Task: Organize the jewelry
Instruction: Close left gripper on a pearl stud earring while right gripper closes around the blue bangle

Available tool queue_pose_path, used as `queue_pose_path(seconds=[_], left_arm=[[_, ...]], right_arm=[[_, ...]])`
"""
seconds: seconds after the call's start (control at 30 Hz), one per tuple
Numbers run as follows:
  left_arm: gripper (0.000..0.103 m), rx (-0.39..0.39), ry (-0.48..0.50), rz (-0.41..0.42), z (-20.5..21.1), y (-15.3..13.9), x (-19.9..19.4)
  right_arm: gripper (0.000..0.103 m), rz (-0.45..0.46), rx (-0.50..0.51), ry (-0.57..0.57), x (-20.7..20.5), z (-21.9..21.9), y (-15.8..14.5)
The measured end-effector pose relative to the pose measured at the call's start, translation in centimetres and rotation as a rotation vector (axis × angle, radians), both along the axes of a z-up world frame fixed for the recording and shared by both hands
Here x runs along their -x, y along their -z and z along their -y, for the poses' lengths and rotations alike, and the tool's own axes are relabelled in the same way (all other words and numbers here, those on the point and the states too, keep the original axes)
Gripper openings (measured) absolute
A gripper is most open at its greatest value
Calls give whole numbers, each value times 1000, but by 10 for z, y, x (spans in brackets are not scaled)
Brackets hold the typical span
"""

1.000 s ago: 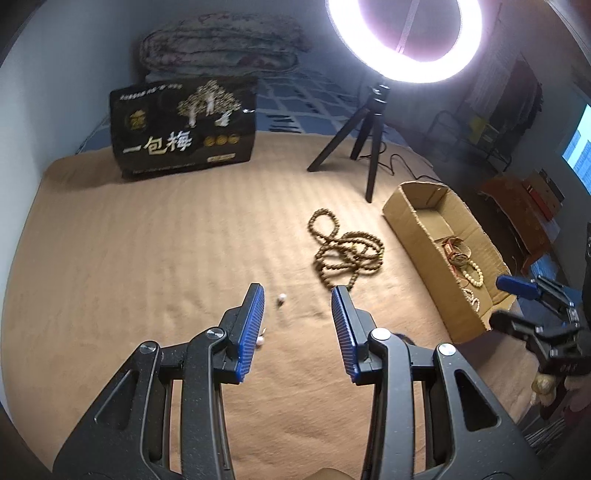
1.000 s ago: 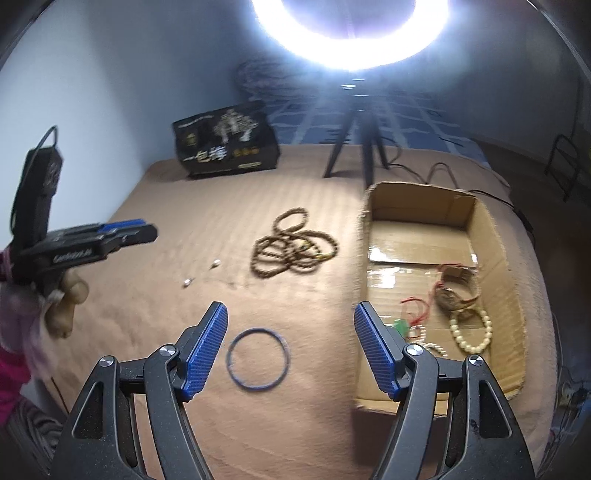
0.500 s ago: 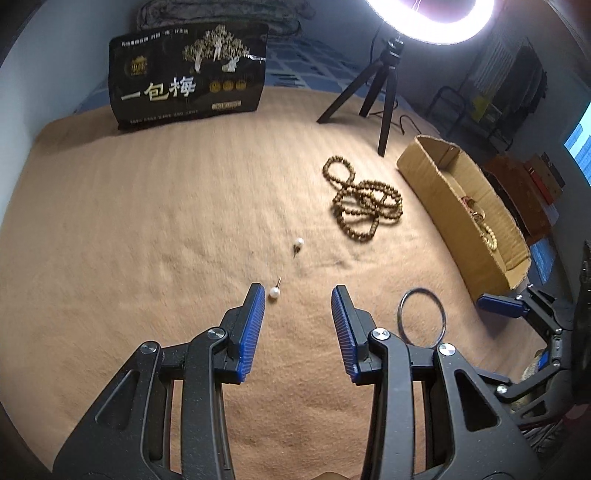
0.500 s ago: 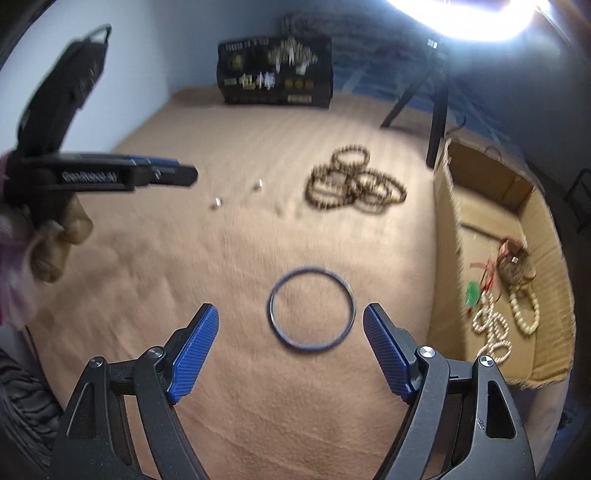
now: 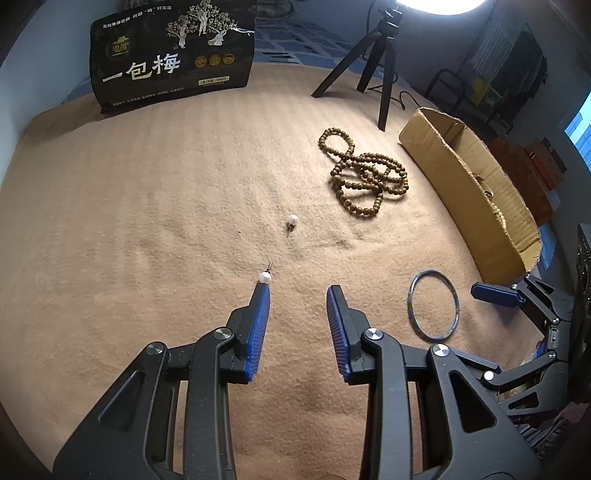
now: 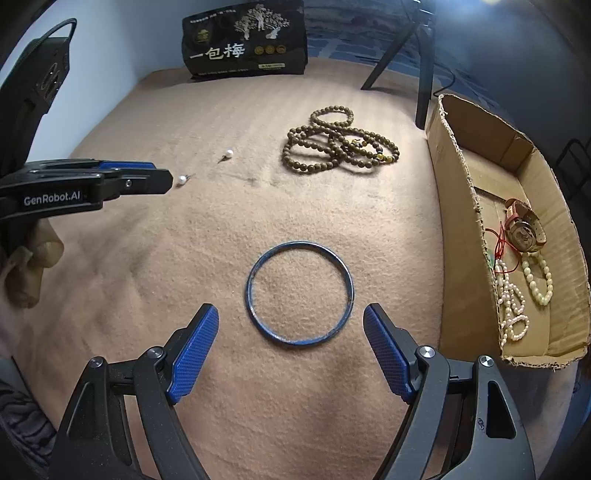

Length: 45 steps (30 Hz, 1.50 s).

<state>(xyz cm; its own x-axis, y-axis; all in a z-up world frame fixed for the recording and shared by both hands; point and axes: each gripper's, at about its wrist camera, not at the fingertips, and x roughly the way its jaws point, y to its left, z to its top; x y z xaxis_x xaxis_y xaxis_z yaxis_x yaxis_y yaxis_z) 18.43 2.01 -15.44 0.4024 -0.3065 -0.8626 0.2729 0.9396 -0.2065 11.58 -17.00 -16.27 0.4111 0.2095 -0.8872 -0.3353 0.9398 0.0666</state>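
The left gripper [image 5: 297, 290] is spread, its left tip just beside a pearl stud earring [image 5: 265, 276] on the fuzzy tan blanket [image 5: 147, 221]; that smooth bead could roll or get nudged away. A 2nd pearl stud [image 5: 292, 219] lies farther on. The right gripper [image 6: 291, 325] gapes wide before the thin, rigid blue bangle [image 6: 299, 293], which lies flat and could slip out. Knotted wooden bead strands [image 6: 338, 142] wait near the cardboard box [image 6: 461, 229].

A tan blanket [image 5: 147, 221] is spread across the whole near surface. At its far edge a black printed bag [image 5: 173, 55] is stood against a pale blue wall [image 5: 40, 55]. To the right, a black tripod [image 5: 376, 62] is set beneath a bright ring light [image 5: 443, 5]. Dark furniture [image 5: 517, 81] is seen far right.
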Motion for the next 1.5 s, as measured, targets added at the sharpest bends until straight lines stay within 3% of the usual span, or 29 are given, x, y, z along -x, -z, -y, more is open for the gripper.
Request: queue_pose_path(seconds=[0.6,0.97,1.27,1.33,1.5], left_arm=[[28,-78,20,-3,10,24,-13],[9,-98,26,-10,11,34,-17],[5,-96,27,-5,11,34,-18],[4,-96,27,-4,10,34,-17],[4,-97,26,-4,10,34,-17]], right_arm=[[81,-22,9,14,-12,1,13],[81,-16,41,-6,-19,-6,21],[80,-42,67,-26,-25,-9,23],[72,-39,70,-38,-26,-10,23],[71,-31,78,-49,-23,-12,22]])
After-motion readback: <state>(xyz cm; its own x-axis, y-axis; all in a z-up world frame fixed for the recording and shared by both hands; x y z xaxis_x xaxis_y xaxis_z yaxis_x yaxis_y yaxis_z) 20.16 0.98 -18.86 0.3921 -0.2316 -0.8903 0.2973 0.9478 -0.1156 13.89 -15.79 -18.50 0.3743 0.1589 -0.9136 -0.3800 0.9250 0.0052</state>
